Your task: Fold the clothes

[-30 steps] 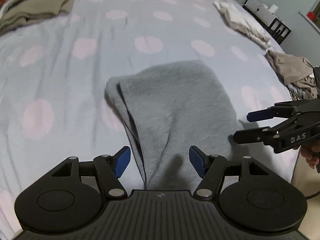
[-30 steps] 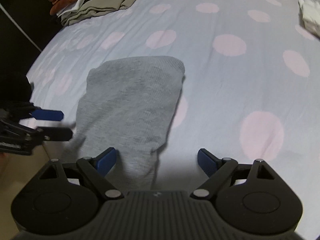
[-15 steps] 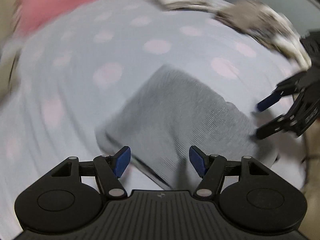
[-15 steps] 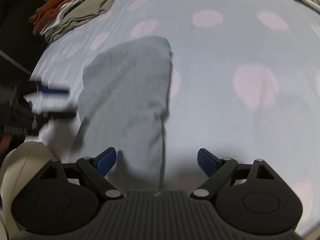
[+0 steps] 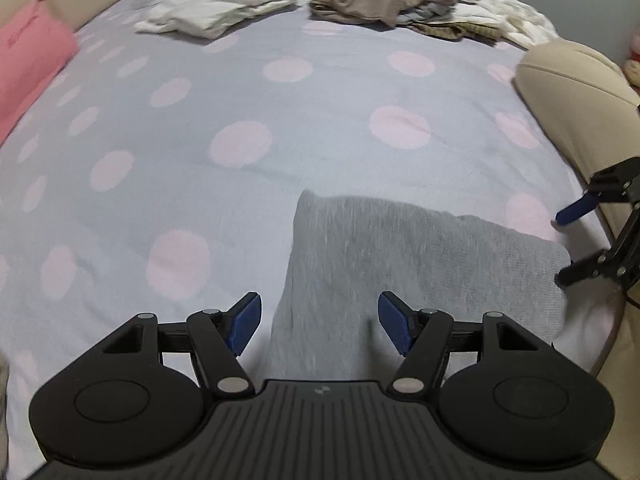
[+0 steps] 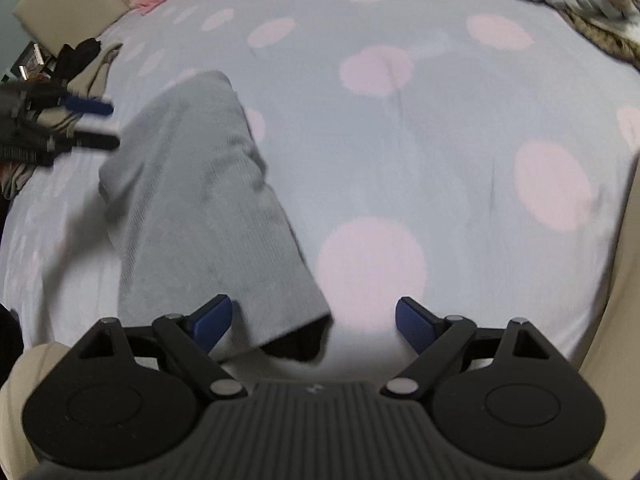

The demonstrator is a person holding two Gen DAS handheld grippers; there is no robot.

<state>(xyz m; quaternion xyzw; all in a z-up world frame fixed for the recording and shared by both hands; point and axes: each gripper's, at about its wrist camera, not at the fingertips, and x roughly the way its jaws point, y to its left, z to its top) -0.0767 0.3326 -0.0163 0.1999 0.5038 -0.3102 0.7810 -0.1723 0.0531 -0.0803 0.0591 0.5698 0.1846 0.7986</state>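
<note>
A folded grey knit garment (image 5: pixel 400 264) lies flat on the spotted bedsheet (image 5: pixel 240 120) near the bed's edge; in the right wrist view the same grey garment (image 6: pixel 200 208) runs from near my fingers toward the upper left. My left gripper (image 5: pixel 320 326) is open just above the garment's near end, with nothing between its fingers. My right gripper (image 6: pixel 312 320) is open over the garment's other end, its left fingertip above the cloth. Each gripper shows in the other's view: the right gripper (image 5: pixel 568 246) at the right edge, the left gripper (image 6: pixel 108 124) at the left edge.
A heap of unfolded brown and white clothes (image 5: pixel 420 0) and a white garment (image 5: pixel 216 12) lie at the far side of the bed. A pink pillow (image 5: pixel 28 68) is at the left. A beige padded bed frame (image 5: pixel 576 92) borders the right side.
Both grippers have swung round the grey garment, so the left wrist view now faces the far clothes heap. Both stayed open. The garment still lies flat on the sheet.
</note>
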